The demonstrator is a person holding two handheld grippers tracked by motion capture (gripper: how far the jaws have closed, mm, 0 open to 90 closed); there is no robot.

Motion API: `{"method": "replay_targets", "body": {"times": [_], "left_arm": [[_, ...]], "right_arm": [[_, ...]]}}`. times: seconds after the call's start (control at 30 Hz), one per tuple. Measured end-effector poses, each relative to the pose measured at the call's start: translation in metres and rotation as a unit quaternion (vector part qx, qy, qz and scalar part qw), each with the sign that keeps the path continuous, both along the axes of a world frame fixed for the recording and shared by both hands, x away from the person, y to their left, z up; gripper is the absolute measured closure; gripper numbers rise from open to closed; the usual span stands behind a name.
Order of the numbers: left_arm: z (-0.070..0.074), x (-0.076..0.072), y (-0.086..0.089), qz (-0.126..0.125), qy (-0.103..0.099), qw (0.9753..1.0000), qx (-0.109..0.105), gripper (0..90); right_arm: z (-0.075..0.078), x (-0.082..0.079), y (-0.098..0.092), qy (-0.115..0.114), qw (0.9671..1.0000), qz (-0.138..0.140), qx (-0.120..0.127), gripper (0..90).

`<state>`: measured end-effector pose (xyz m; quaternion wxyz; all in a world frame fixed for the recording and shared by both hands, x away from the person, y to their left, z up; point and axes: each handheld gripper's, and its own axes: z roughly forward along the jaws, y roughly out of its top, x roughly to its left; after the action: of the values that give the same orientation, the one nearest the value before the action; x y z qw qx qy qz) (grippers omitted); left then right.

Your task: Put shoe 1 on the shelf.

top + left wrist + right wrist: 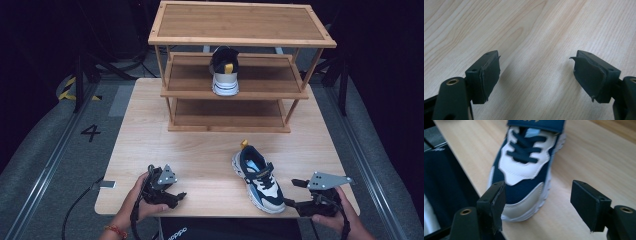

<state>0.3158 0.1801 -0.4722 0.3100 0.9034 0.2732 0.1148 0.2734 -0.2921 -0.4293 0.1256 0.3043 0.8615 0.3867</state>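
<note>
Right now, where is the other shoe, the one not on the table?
In the high view, that shoe stands on the middle shelf of the wooden rack at the table's far side, heel toward the person, near the shelf's middle.

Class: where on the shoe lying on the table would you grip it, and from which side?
Probably across the toe of the shoe, from the near edge. The toe points toward the right hand-held gripper, whose open jaws are already at it, and it is narrow enough to span.

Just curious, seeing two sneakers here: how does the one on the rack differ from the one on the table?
The shelf sneaker sits on the wooden rack's middle shelf, heel toward the camera; the table sneaker lies on the table, toe toward the person, near the right tool. Both look like one navy-and-white pair with yellow heel tabs.
</note>
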Motion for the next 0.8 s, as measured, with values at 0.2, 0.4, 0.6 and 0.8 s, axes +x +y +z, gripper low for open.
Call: {"method": "replay_targets", "body": {"times": [0.2, 0.4, 0.6, 0.8], "left_arm": [[-0.008, 0.002, 0.012, 0.020, 0.003, 0.9990, -0.040, 17.7], [-0.010, 0.003, 0.012, 0.024, -0.003, 0.9986, -0.047, 15.0], [-0.010, 0.004, 0.012, 0.025, -0.002, 0.9986, -0.047, 14.8], [-0.010, 0.005, 0.011, 0.025, -0.002, 0.9985, -0.048, 14.7]], "right_arm": [[-0.014, -0.008, 0.013, 0.017, 0.9993, 0.027, -0.020, 25.8], [-0.026, -0.004, 0.019, 0.021, 0.9982, 0.044, -0.036, 23.6], [-0.024, 0.009, 0.007, 0.001, 0.9991, 0.011, -0.040, 31.7], [-0.022, 0.029, -0.008, -0.016, 0.9979, -0.037, -0.050, 36.9]]}}
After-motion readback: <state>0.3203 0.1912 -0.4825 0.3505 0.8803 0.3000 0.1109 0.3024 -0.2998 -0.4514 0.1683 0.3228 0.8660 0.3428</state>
